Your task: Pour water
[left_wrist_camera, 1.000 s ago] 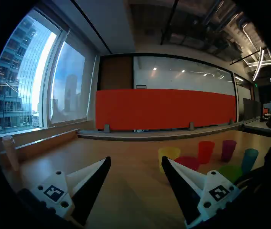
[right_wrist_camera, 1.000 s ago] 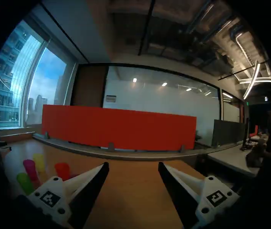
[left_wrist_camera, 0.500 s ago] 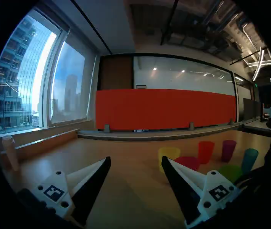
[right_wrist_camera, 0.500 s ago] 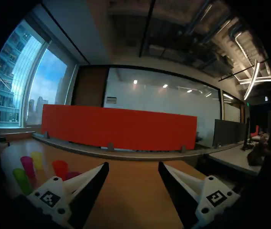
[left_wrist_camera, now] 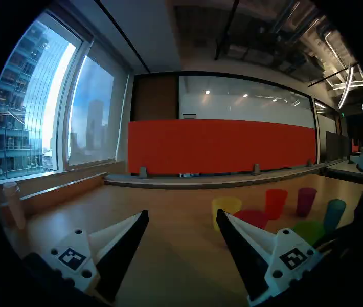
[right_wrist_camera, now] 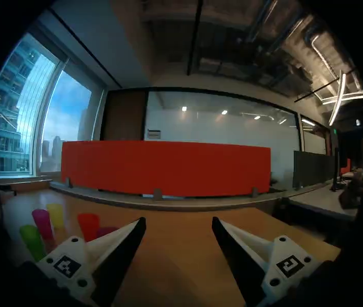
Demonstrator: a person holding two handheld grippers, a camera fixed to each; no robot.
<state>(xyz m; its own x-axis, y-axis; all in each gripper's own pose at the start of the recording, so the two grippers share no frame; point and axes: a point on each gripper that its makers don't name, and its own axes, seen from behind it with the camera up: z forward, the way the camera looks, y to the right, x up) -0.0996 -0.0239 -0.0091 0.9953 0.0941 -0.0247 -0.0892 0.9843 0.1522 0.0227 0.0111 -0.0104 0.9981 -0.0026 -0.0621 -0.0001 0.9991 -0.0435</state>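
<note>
A cluster of coloured plastic cups stands on the wooden table (left_wrist_camera: pixel 171 204). In the left gripper view they are ahead to the right: a yellow cup (left_wrist_camera: pixel 226 207), a red cup (left_wrist_camera: pixel 275 203), a purple cup (left_wrist_camera: pixel 306 200), a teal cup (left_wrist_camera: pixel 334 215), a green cup (left_wrist_camera: pixel 308 230) and a dark pink one (left_wrist_camera: pixel 253 217) partly behind the right finger. My left gripper (left_wrist_camera: pixel 181 213) is open and holds nothing. In the right gripper view the cups sit at the lower left: green cup (right_wrist_camera: pixel 32 240), pink cup (right_wrist_camera: pixel 43 222), yellow cup (right_wrist_camera: pixel 56 215), red cup (right_wrist_camera: pixel 88 225). My right gripper (right_wrist_camera: pixel 178 221) is open over bare table.
A tall pale capped container (left_wrist_camera: pixel 13 204) stands at the table's left edge by the window ledge. An orange divider panel (left_wrist_camera: pixel 221 146) runs along the table's far side. Another desk (right_wrist_camera: pixel 324 202) lies to the right, beyond a gap.
The right gripper view has levelled and turned slightly, so the cups sit a little further right in it. The left gripper has stayed still.
</note>
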